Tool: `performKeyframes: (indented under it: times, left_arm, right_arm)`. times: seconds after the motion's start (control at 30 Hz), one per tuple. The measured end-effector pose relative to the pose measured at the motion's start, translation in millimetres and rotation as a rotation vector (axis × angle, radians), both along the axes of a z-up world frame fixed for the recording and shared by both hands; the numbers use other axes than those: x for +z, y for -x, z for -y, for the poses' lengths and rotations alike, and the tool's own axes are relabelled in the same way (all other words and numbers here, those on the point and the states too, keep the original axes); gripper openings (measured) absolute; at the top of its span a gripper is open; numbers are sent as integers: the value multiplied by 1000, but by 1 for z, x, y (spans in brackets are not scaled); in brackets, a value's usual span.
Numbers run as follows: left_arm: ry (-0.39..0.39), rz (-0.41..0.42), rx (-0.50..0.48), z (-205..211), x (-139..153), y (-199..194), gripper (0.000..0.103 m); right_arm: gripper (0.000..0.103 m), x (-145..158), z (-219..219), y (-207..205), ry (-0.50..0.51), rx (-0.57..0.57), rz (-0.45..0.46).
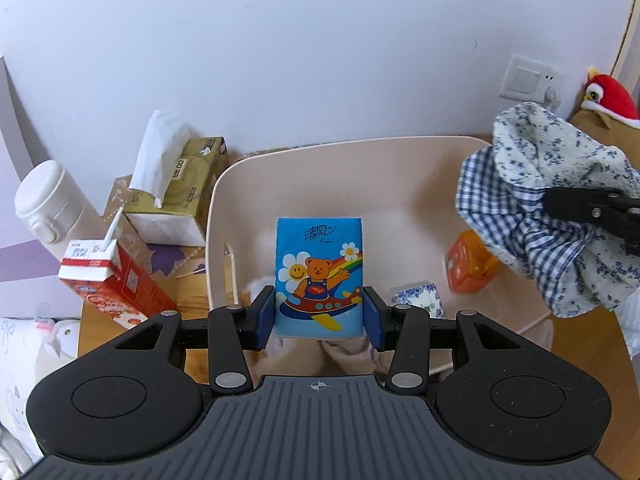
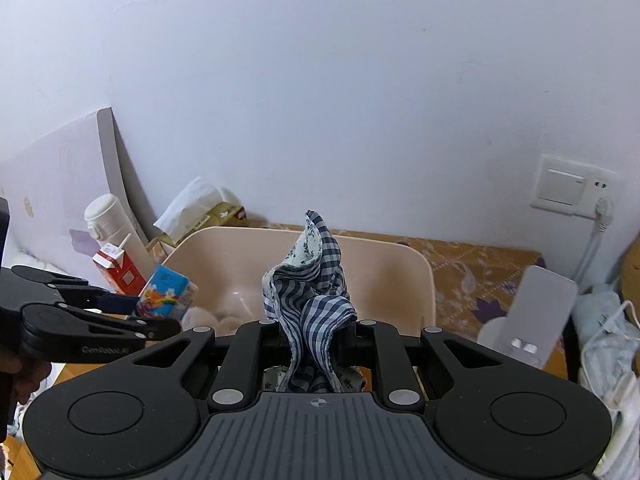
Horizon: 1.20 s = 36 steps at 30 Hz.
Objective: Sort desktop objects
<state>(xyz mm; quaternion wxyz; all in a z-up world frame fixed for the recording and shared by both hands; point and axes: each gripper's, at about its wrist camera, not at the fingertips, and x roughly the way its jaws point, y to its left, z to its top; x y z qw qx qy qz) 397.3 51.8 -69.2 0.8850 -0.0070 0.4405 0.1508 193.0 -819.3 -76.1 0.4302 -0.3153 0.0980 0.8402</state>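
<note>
While the left gripper (image 1: 319, 316) pinches the tissue pack (image 1: 319, 276) over the bin (image 1: 224, 184) & the right gripper (image 2: 309, 336) clamps the cloth (image 2: 308, 292) above it, the dangling cloth may snag the bin's rim.

Left wrist cam sits behind the left gripper (image 1: 319, 318), tilted steeply down, close over the beige bin (image 1: 216, 200) w/ wall beyond. Right wrist cam sits behind the right gripper (image 2: 310, 340), tilted less, a bit farther back, so more wall shows. Both share the bin (image 2: 428, 280), milk carton (image 1: 108, 276) (image 2: 120, 268), tissue box (image 1: 180, 196), white flask (image 1: 46, 200) (image 2: 102, 216), wall socket (image 1: 528, 82) (image 2: 572, 190). Each cam also catches the other gripper at its edge.
</note>
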Motion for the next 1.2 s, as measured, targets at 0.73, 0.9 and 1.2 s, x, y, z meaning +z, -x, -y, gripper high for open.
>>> performKeyframes:
  times: [0.73,0.9,1.2]
  left_arm:
    - [45,-125,28,-1,-41,-26,48]
    - [32,-128,36,1,-40,-22,58]
    - [31,-98,55,0,-28,-8,71]
  right_arm:
    - [23,-54,-34,1,167,-12,100]
    - [44,-55,-29,-1,162,-14,105]
    - [80,-47,-3,-2,125,-14,84]
